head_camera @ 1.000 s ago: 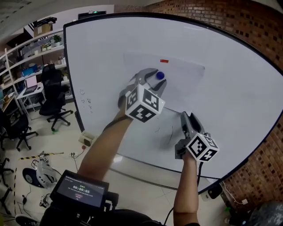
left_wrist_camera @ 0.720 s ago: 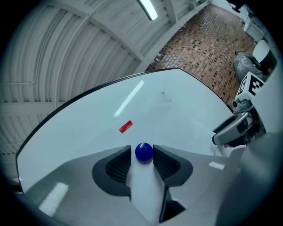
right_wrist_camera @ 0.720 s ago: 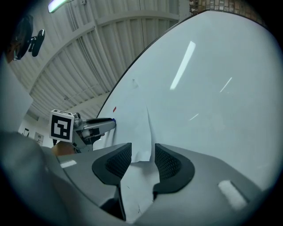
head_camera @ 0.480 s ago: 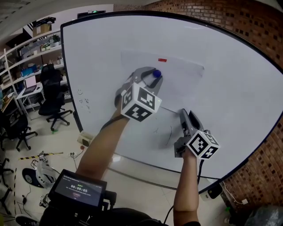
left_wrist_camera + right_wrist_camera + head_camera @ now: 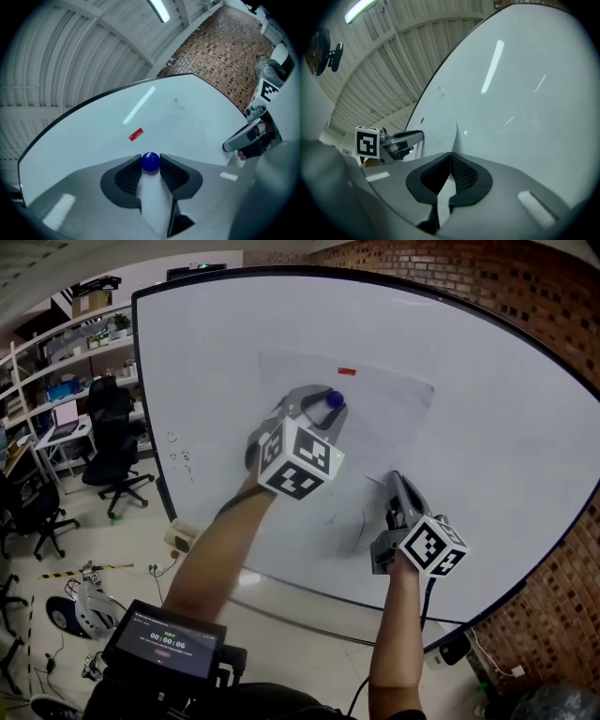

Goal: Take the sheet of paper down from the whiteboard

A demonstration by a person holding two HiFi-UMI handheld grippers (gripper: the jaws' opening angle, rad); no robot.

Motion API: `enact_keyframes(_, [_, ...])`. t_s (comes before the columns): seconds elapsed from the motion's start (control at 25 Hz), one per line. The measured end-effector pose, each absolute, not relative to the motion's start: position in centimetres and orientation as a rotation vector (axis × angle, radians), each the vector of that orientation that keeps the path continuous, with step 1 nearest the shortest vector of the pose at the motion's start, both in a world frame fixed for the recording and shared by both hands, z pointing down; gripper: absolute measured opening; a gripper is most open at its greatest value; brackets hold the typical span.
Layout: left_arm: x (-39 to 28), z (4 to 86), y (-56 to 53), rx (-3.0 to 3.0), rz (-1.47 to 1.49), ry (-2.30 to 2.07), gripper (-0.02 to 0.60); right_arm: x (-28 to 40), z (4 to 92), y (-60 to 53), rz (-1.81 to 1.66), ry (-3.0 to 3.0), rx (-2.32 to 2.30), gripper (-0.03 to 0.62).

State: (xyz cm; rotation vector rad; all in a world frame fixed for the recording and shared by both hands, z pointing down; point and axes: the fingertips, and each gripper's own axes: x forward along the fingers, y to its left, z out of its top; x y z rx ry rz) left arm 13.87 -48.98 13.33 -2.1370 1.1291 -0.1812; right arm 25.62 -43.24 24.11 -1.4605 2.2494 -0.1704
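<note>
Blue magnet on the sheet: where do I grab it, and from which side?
Take the blue magnet by its round sides, one jaw on each, coming straight at the whiteboard. It stands proud of the flat sheet of paper, so only its sides offer a hold. The left gripper has just been closing there, its jaws on the ball.

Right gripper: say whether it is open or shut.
Shut on the sheet of paper: the right gripper has just closed its jaws, pinching the sheet's lifted edge.
</note>
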Motion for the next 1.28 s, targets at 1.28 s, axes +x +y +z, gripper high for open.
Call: enact_keyframes(1.28, [6.7, 25.0, -39.9, -2.502, 0.234, 1.310, 0.123, 27.0, 28.1, -34.8, -0.007, 2.204, -1.703, 0.012])
